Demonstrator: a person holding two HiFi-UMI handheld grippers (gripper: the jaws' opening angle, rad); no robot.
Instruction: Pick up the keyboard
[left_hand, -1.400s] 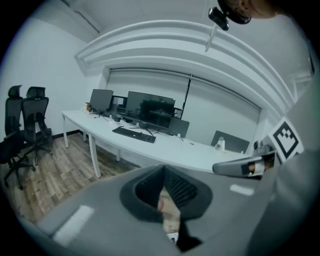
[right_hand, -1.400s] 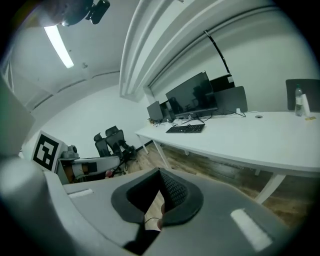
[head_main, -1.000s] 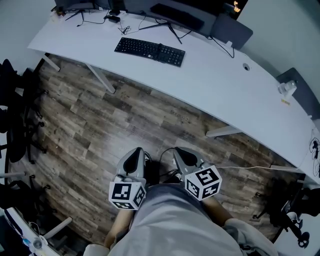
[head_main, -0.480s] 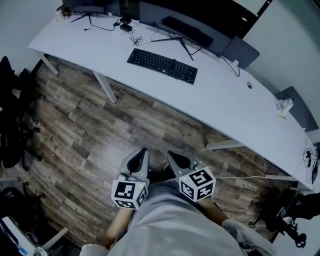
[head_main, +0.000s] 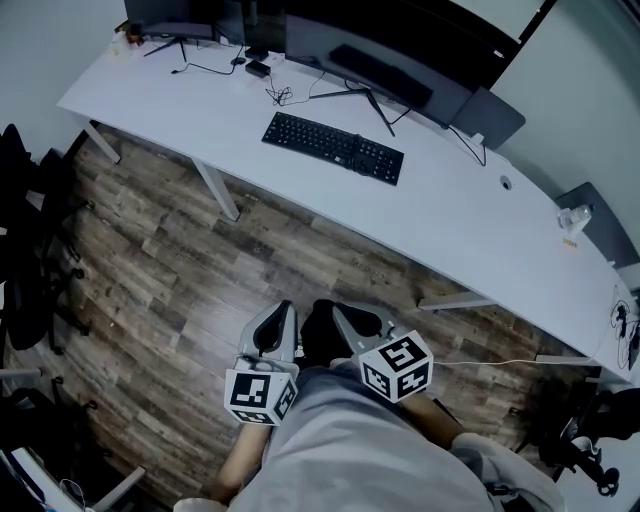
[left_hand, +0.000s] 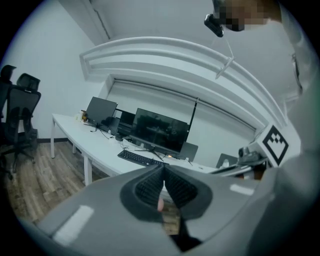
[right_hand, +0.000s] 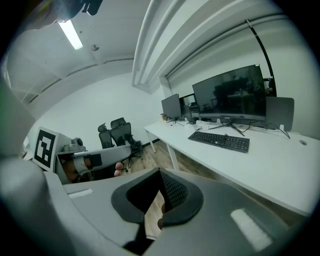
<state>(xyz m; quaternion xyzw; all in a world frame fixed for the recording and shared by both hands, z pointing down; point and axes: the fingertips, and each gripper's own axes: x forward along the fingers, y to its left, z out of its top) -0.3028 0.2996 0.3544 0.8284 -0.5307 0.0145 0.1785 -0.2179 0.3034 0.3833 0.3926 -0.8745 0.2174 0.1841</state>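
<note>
Keyboard (head_main: 333, 148) sits lower and further right in the head view than a second ago, flat on the white desk (head_main: 450, 225) at upper centre, just in front of the monitor (head_main: 400, 45). Left gripper (head_main: 283, 312) and right gripper (head_main: 345, 315) hang at bottom centre over the wood floor (head_main: 170, 260), well apart from the keyboard. Both have jaws pressed together on nothing.
</note>
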